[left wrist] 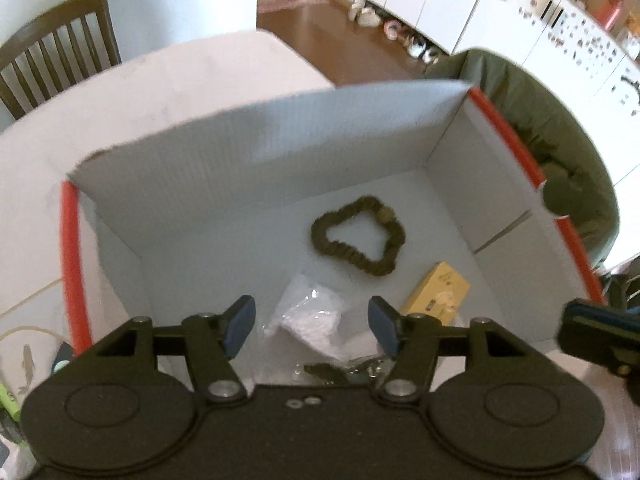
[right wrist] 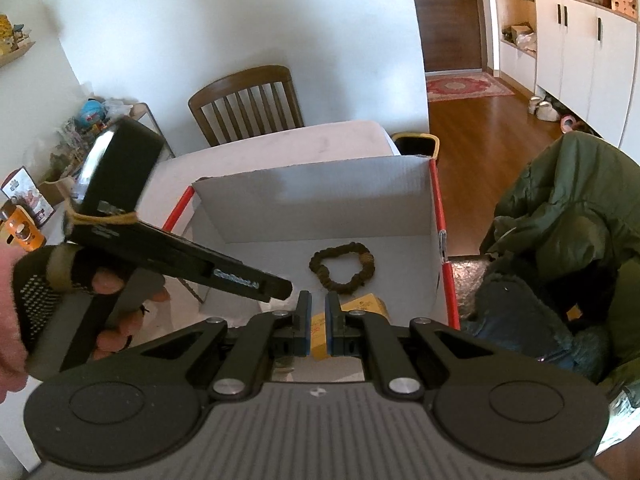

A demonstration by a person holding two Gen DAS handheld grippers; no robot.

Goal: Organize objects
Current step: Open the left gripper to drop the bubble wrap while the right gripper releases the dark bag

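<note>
A white cardboard box (left wrist: pixel 240 152) with red-taped rims stands open on the table. On its floor lie a brown scrunchie (left wrist: pixel 376 268), a small yellow carton (left wrist: pixel 440 292) and a clear bag of white pieces (left wrist: pixel 308 312). A dark item in clear wrap (left wrist: pixel 332 372) lies at the near wall. My left gripper (left wrist: pixel 312 324) hovers open above the clear bag, holding nothing. My right gripper (right wrist: pixel 318 320) hangs over the near edge of the box (right wrist: pixel 312 200), fingers almost together with nothing between them. The scrunchie (right wrist: pixel 368 264) and yellow carton (right wrist: pixel 368 304) lie beyond it.
A hand (right wrist: pixel 112 280) holds the left tool at the box's left side. A wooden chair (right wrist: pixel 248 100) stands behind the white table (left wrist: pixel 160 92). A green jacket (right wrist: pixel 560 208) is heaped to the right of the box. Clutter (right wrist: pixel 24 216) lines the far left.
</note>
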